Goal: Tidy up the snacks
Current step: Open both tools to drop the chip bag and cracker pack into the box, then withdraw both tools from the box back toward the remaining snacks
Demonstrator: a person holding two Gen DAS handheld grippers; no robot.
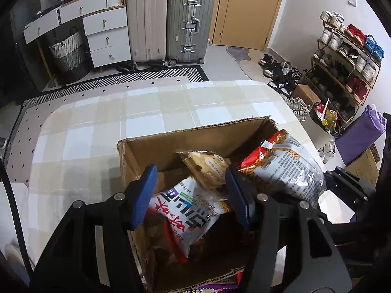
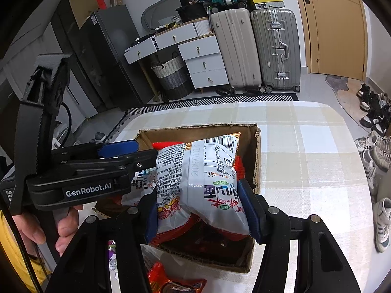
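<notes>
An open cardboard box stands on the checked tablecloth and holds snack packets. My left gripper is open over the box, its blue fingers either side of a white and red noodle packet and a tan pastry packet, gripping neither. My right gripper is shut on a large white and red noodle bag, held over the box; the bag also shows at the right in the left wrist view. The left gripper shows in the right wrist view, reaching into the box from the left.
A red snack packet lies on the table in front of the box. The checked table extends to the right and behind. Suitcases, drawers and a shoe rack stand beyond the table.
</notes>
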